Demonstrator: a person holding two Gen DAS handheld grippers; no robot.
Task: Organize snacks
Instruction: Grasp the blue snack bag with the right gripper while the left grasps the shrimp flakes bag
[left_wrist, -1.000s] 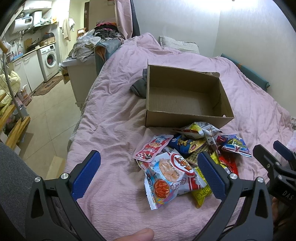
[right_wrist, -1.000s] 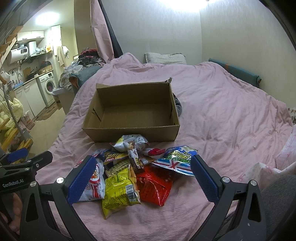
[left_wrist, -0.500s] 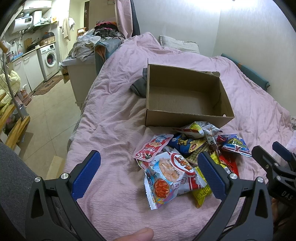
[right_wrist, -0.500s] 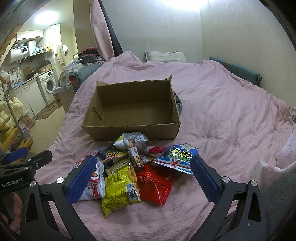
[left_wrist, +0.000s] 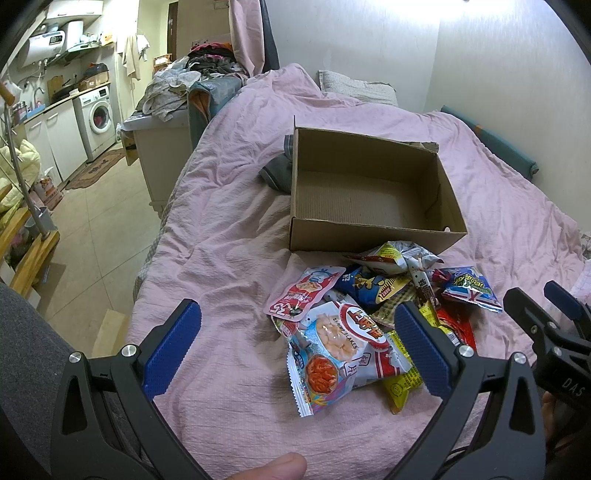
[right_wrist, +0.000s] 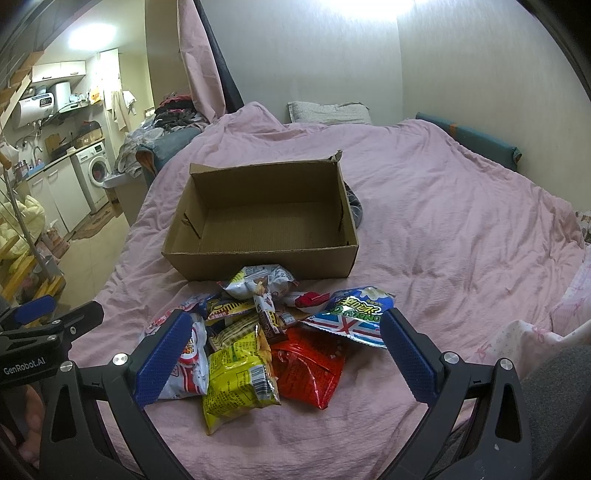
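Observation:
A pile of snack bags lies on the pink bedspread in front of an empty cardboard box (left_wrist: 369, 195) (right_wrist: 266, 221). In the left wrist view a white shrimp-flakes bag (left_wrist: 343, 347) is nearest, with a pink pouch (left_wrist: 303, 291) behind it. In the right wrist view a yellow bag (right_wrist: 236, 376), a red bag (right_wrist: 310, 365) and a blue-white bag (right_wrist: 354, 314) lie closest. My left gripper (left_wrist: 295, 350) hovers open over the pile's left side. My right gripper (right_wrist: 280, 354) hovers open over the pile's near edge. Both hold nothing.
The bed's left edge (left_wrist: 155, 258) drops to a tiled floor (left_wrist: 85, 236). A grey garment (left_wrist: 277, 173) lies behind the box. A cabinet heaped with clothes (left_wrist: 166, 110) stands beside the bed; a pillow (right_wrist: 328, 110) and the wall are at the far end.
Both grippers have stayed open and nearly still; the views shifted only slightly. The snacks and the box have not moved.

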